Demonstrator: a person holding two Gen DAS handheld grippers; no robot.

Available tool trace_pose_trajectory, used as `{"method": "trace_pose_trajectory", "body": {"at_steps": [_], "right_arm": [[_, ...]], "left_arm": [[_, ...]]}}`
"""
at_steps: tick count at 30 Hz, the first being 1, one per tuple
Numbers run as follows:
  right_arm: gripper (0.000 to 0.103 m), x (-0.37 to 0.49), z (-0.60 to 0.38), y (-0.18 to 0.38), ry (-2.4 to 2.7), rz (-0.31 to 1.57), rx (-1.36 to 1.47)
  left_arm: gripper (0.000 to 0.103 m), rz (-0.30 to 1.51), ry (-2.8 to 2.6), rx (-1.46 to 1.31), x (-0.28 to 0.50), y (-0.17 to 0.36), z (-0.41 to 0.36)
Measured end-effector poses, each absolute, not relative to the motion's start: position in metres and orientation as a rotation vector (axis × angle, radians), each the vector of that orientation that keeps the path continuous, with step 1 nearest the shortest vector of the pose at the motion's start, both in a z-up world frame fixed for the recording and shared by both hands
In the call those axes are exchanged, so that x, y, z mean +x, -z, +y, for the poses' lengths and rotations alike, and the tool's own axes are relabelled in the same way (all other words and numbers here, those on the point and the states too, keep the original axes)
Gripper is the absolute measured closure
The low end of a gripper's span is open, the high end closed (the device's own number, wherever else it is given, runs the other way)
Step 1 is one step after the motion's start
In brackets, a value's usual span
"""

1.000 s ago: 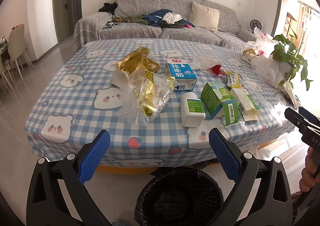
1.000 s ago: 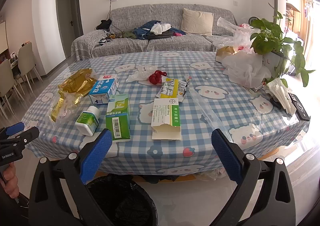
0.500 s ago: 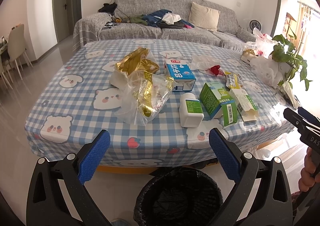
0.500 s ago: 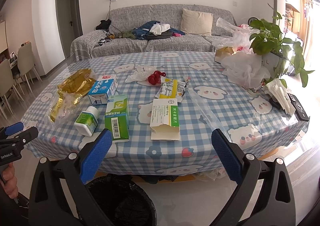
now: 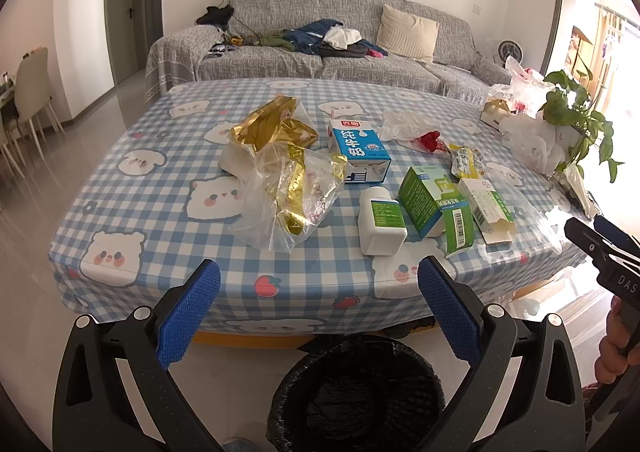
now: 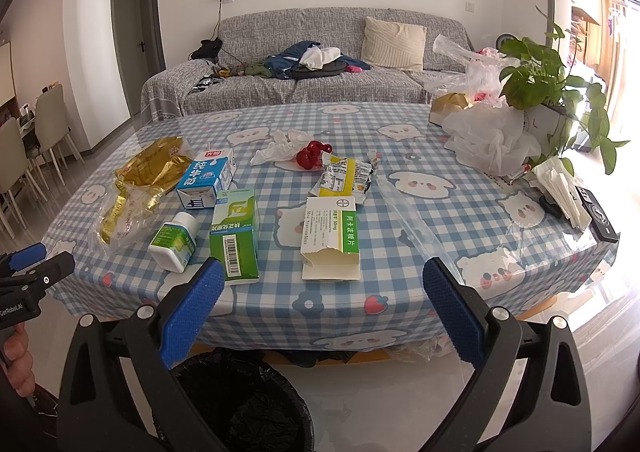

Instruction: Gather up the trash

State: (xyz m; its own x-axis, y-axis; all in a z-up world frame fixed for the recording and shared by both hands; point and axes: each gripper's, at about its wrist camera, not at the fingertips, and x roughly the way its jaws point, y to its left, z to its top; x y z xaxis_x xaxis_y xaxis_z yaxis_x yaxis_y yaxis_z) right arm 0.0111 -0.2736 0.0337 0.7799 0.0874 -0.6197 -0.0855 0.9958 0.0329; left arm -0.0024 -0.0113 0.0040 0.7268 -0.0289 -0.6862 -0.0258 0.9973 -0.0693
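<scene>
Blue-and-white checked cloth covered the bench [image 5: 160, 188], and the trash lay strewn on it: one white pill bottle [image 5: 380, 222] on its side, just beside one dark green carton [image 5: 434, 204]; one white-and-green medicine box [image 6: 331, 238] with its end torn open; one blue milk carton [image 5: 358, 150]; one clear plastic bag [image 5: 288, 196] with gold foil inside; one gold foil packet [image 5: 276, 124] behind it; one yellow snack wrapper [image 6: 344, 178]; and one crumpled white tissue [image 6: 280, 146] touching something red. One black-lined trash bin [image 5: 356, 392] stood on the floor below the near edge. Both tongs hung short of that edge over the bin, touching nothing: the left tongs [image 5: 318, 306] spread wide and empty, the right tongs [image 6: 322, 312] likewise released. Beyond stood a potted plant [image 6: 540, 76] among white plastic bags [image 6: 488, 136].
</scene>
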Motion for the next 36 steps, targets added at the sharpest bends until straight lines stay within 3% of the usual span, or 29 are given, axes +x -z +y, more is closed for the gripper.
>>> {"method": "trace_pose_trajectory", "body": {"at_steps": [18, 36], "right_arm": [[0.008, 0.018, -0.266, -0.033, -0.12, 0.677, -0.008], [0.008, 0.091, -0.206, -0.007, -0.192, 0.738, -0.073]], "left_arm": [[0.006, 0.785, -0.004, -0.082, 0.002, -0.002, -0.005], [0.006, 0.875, -0.035, -0.075, 0.085, 0.031, 0.009]]}}
